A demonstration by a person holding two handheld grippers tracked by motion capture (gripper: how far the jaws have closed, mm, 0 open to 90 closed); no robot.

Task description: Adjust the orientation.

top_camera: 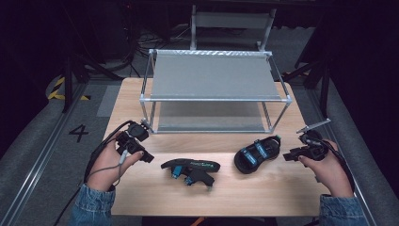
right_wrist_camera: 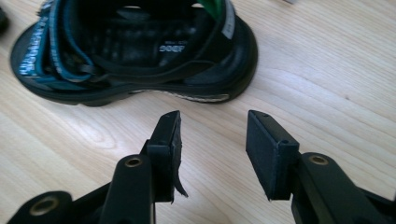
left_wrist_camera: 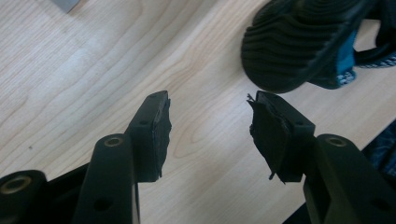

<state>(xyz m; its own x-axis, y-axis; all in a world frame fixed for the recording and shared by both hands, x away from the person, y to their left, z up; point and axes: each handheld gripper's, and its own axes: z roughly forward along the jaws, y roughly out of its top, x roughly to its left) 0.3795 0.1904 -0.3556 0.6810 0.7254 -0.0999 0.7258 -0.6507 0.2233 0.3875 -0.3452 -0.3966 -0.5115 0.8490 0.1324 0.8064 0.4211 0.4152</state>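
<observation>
1. The left gripper [top_camera: 149, 157] is seen at the left of the wooden table [top_camera: 141, 197], held in a hand [top_camera: 107, 162] with a denim sleeve [top_camera: 91, 207]; in the left gripper view its fingers [left_wrist_camera: 156, 135] are spread apart with bare wood between them, nothing being grasped.
2. Just right of it, a black sandal [top_camera: 190, 170] with teal straps is laid on its side near the table's front; its ribbed sole [left_wrist_camera: 299, 42] is seen just beyond the left gripper's fingers; pale lettering runs along its strap, too small to be read.
3. Behind, a metal-framed shelf [top_camera: 214, 77] with grey shelves is stood on the far half of the table; on the floor left of the table a "4" [top_camera: 78, 133] is marked.
4. A second sandal [top_camera: 256, 153] is set upright further right; a white tag and printed insole writing [right_wrist_camera: 170, 48] are seen in the right gripper view, neither legible.
5. The right gripper [top_camera: 286, 156] is held at the right edge, near that sandal but apart from it; its fingers [right_wrist_camera: 268, 149] are released, with only table between them.
</observation>
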